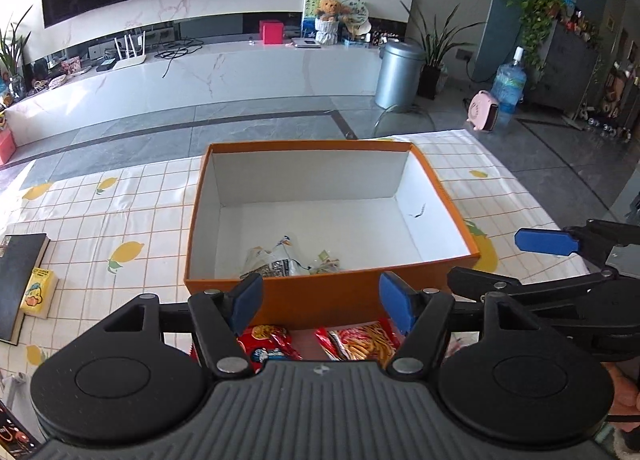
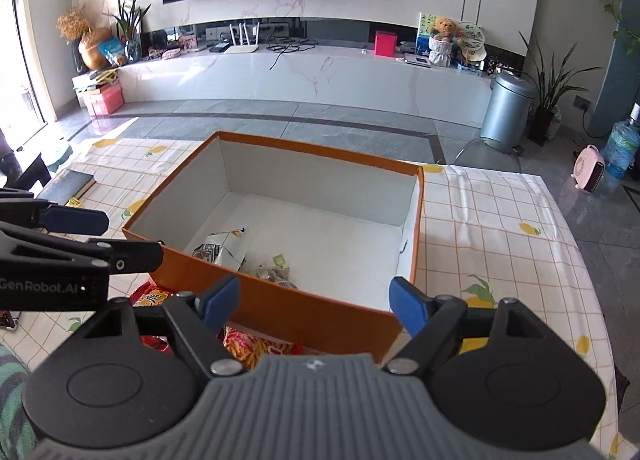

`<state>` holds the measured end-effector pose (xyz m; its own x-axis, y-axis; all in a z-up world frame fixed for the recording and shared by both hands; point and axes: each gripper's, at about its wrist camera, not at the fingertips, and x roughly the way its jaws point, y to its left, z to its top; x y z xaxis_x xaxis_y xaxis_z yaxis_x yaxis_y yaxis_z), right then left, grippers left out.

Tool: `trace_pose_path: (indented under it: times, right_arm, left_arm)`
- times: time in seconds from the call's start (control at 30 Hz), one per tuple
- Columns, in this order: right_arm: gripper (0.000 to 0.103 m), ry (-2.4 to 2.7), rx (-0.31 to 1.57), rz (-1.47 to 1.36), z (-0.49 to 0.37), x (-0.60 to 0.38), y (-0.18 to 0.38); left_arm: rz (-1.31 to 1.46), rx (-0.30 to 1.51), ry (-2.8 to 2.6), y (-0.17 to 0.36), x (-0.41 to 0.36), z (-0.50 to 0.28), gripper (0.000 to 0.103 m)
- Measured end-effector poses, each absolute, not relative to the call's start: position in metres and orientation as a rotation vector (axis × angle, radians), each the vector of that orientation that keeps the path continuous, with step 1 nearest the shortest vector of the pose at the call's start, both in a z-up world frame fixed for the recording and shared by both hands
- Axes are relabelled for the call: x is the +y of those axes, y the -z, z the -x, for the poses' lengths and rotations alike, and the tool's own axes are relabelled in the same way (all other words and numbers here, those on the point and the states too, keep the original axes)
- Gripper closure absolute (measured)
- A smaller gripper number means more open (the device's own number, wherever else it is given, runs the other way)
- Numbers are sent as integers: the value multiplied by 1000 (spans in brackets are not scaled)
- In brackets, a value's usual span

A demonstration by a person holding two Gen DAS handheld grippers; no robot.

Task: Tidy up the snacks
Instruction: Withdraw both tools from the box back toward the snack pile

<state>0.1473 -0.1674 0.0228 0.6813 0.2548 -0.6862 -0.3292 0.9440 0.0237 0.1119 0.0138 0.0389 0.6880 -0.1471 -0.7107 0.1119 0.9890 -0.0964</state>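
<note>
An orange box (image 1: 332,296) with a white inside sits on the lemon-print tablecloth; it also shows in the right wrist view (image 2: 304,316). Two clear snack packets (image 1: 276,260) lie in its near part, also seen in the right wrist view (image 2: 224,250). Red snack bags (image 1: 360,342) lie on the cloth in front of the box, under both grippers (image 2: 256,348). My left gripper (image 1: 322,306) is open and empty above them. My right gripper (image 2: 316,306) is open and empty at the box's near wall. The right gripper shows in the left view (image 1: 548,242).
A black book (image 1: 18,280) and a small yellow pack (image 1: 38,292) lie at the table's left. The table's far edge drops to a grey floor. A silver bin (image 2: 506,110) and a water jug (image 1: 508,88) stand beyond.
</note>
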Motion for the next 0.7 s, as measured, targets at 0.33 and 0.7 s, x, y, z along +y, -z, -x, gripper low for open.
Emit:
trace_pose_path:
  times: [0.33,0.7]
  right_arm:
    - [24,-242,769,-5,-91,-203,6]
    - [24,-174,841,-3,-74,-219,58]
  left_arm:
    - [117,752,195,-18,18,-70,24]
    - [199,880,145,38,27,-62,24]
